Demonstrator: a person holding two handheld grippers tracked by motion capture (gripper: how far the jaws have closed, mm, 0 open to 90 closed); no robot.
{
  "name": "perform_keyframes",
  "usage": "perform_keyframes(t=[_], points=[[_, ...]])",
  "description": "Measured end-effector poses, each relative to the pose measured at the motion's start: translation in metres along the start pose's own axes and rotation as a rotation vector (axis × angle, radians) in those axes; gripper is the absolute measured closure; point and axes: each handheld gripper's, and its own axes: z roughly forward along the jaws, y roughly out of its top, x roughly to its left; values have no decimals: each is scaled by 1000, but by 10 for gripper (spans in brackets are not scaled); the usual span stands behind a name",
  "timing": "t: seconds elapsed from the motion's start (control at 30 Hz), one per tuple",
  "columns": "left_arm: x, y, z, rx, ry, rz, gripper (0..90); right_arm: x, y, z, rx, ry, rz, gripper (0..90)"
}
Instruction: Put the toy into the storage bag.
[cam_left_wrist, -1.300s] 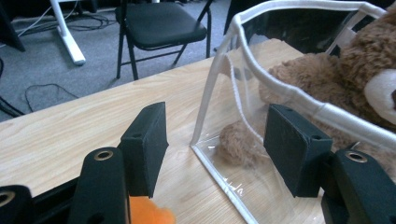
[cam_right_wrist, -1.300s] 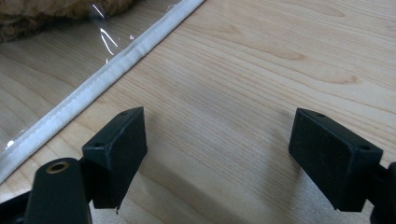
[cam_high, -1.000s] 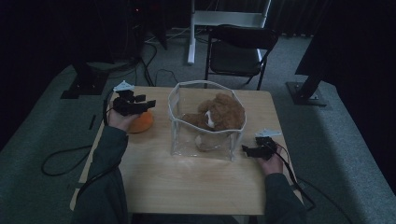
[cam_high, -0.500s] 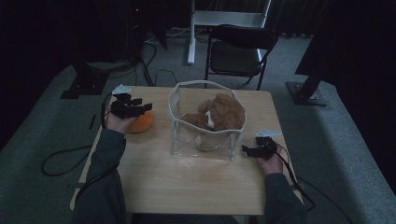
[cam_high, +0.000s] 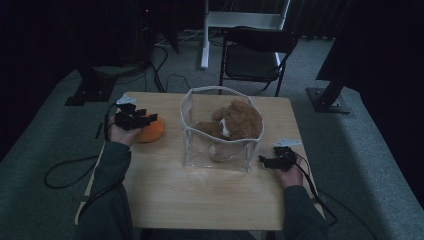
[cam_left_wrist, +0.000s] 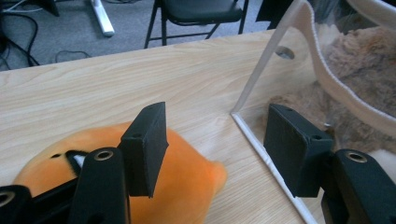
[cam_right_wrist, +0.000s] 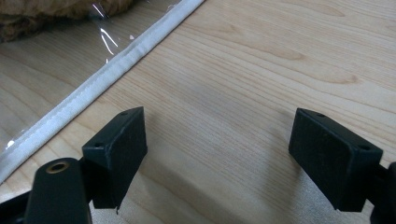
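- High view: left gripper (cam_high: 145, 119) hovers over orange plush (cam_high: 150, 131) at table's (cam_high: 200, 200) left side; right gripper (cam_high: 265, 160) rests by clear bag's (cam_high: 187, 145) right corner
- Brown bear (cam_high: 235, 122) lies inside bag
- Left gripper view: jaws spread, nothing clamped; one jaw over the plush (cam_left_wrist: 187, 177), the other in front of bag wall (cam_left_wrist: 289, 28), bear fur (cam_left_wrist: 359, 60) behind it
- Right gripper view: jaws released over bare wood (cam_right_wrist: 261, 70); bag's white hem (cam_right_wrist: 93, 88) runs just beside one jaw, a detail too small in high view

orange plush toy (cam_left_wrist: 177, 186), brown teddy bear (cam_high: 235, 122), clear white-trimmed bag (cam_high: 220, 150)
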Motion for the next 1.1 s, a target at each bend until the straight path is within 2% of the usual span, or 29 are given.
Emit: perform_keyframes(t=[0.17,0.37,0.63,0.8,0.9,0.93,1.1], points=[[6,0,-6,-6,19,-4,398,0,0,0,0,0,0,184],[13,-4,-11,-7,61,-15,372,0,0,0,0,0,0,184],[20,-17,-8,13,91,-43,342,0,0,0,0,0,0,184],[24,-22,-7,12,125,-89,293,0,0,0,0,0,0,184],[25,-23,-6,23,161,-102,238,0,0,0,0,0,0,184],[27,-24,-6,27,150,-114,232,0,0,0,0,0,0,184],[29,-25,-5,39,201,-134,207,0,0,0,0,0,0,184]])
